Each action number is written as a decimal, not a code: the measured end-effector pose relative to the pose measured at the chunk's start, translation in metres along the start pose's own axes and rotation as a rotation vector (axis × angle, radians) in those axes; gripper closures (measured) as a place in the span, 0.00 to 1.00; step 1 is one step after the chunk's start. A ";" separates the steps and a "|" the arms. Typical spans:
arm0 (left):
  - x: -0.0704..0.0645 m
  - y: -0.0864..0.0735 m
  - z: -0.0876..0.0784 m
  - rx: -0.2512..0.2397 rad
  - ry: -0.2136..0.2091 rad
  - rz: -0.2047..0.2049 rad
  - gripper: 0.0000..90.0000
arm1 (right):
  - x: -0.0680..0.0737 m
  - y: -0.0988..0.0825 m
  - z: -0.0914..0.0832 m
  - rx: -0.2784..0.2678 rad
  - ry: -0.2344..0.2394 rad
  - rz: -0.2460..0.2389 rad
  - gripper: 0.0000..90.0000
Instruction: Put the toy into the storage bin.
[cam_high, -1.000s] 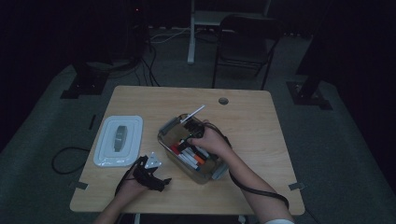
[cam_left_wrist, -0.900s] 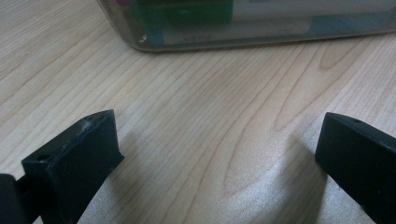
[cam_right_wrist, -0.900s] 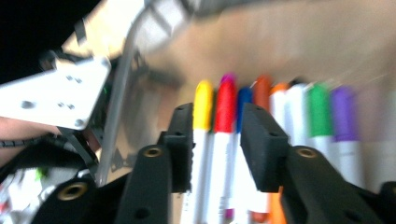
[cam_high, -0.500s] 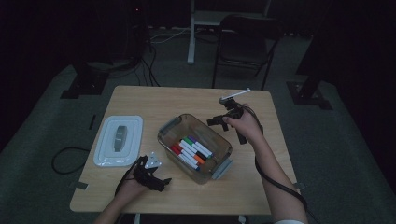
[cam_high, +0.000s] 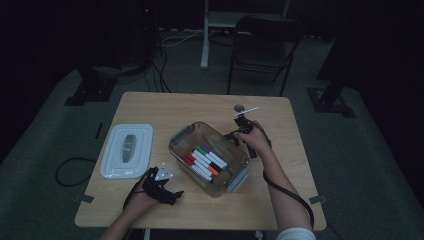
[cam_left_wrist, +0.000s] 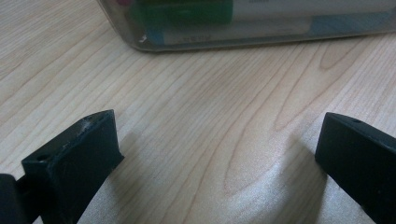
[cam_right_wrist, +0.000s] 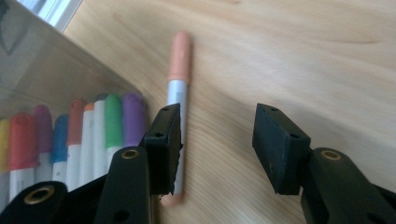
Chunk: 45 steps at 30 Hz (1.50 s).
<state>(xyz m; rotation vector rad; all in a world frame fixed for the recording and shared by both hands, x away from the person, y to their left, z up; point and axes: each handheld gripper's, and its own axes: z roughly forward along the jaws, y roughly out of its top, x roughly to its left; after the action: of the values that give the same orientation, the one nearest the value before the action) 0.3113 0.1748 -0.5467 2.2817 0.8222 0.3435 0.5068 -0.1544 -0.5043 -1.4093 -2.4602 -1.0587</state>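
High view: a wooden table (cam_high: 300, 165) carries a clear bin (cam_high: 186, 134) of markers (cam_high: 206, 162), with a white lid (cam_high: 126, 150) lying flat to its left, apart from it.
Right gripper (cam_right_wrist: 217, 140): released, jaws spread above the bare wood just beside the bin's far side; nothing sits between them.
Peach marker (cam_right_wrist: 179, 74): seen in the right gripper view lying on the table outside the bin, alongside its wall, partly behind the left jaw.
Left gripper (cam_left_wrist: 210, 154): released, jaws wide, low over the table near the bin's near corner, gripping nothing.
Risk 1: the marker is round and free on smooth wood, so a nudge from the jaw next to it would likely roll it off line.
Risk 2: the right jaws sit close to the clear wall; a careless closing could catch the bin and shift it.
Count: 1 bin, 1 lid, 1 marker outside, 2 grippers.
Markers inside: 8 caps show in the right gripper view; more may lie hidden.
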 end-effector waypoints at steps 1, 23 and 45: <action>0.000 0.000 0.000 0.000 0.000 0.000 0.00 | 0.002 0.001 0.006 0.007 0.008 -0.005 0.58; 0.000 0.000 0.000 0.001 0.001 0.002 0.00 | 0.027 0.008 0.035 0.118 -0.024 -0.080 0.60; 0.000 0.000 0.000 0.002 0.000 0.001 0.00 | 0.021 0.013 0.027 0.164 -0.158 -0.005 0.85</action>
<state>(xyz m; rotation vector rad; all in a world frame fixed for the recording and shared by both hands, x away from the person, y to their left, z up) 0.3113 0.1749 -0.5467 2.2836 0.8216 0.3437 0.5120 -0.1182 -0.5092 -1.4875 -2.5911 -0.7517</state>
